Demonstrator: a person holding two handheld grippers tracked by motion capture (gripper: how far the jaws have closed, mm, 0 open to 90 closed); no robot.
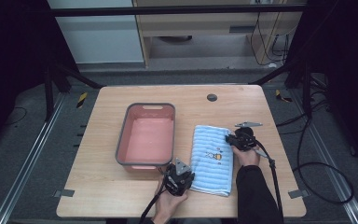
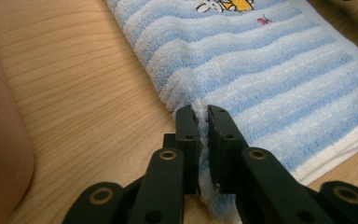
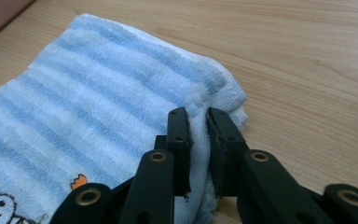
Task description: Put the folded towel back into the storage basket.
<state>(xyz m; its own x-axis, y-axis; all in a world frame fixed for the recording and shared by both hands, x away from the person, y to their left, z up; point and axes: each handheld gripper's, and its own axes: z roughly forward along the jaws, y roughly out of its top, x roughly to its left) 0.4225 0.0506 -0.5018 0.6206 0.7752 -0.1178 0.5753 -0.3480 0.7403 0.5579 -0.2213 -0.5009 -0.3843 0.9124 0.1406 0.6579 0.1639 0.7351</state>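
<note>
Writing we find none on the folded towel (image 1: pixel 211 159); its one mark is a small embroidered cartoon rabbit with an orange figure. We see blue and white terry stripes, and it lies flat on the wooden table (image 1: pixel 102 186), at three o'clock from the pink plastic tub (image 1: pixel 146 135). At the towel's seven o'clock corner our left gripper (image 2: pixel 203 117) pinches the fabric edge, jaws nearly together. At its one o'clock corner our right gripper (image 3: pixel 196 120) clamps a fold likewise.
</note>
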